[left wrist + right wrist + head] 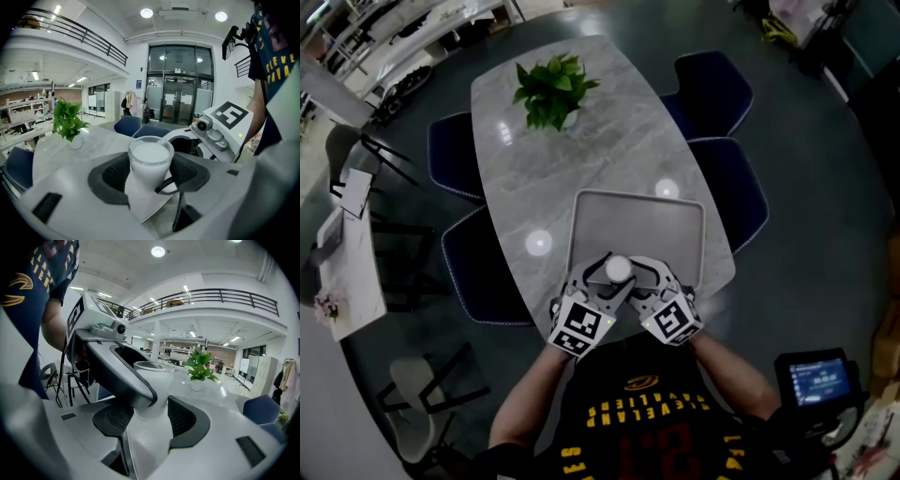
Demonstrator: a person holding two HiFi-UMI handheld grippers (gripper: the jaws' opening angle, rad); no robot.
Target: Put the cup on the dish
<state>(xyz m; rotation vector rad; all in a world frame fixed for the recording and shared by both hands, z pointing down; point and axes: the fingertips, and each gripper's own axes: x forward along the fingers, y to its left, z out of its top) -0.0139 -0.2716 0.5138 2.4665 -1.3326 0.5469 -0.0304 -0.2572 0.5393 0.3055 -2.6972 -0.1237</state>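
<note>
I have the clear, white-filled tumbler cup [619, 269] caught between both tools. In the left gripper view it stands upright between the dark ribbed pads of the left gripper [598, 277], and both pads meet its sides. The right gripper [643, 277] comes at it from the other flank. In the right gripper view its jaws stand wide, with the cup between them and against the far pad. One of the left gripper's jaws crosses in front and hides the near pad. I read both as holding the cup.

The dish I take to be the flat grey rectangular tray [675, 220] on the grey marble table [581, 141]. It stretches out ahead of both sets of jaws, and its near edge sits just beneath them. So the cup hangs over the tray's closest rim.

By my reckoning the pick-up and carry are done. I can't tell from any view whether the base is touching the tray. What's left is to settle it down flat, preferably further ahead of the jaws, then let go with both tools and draw back.
</note>
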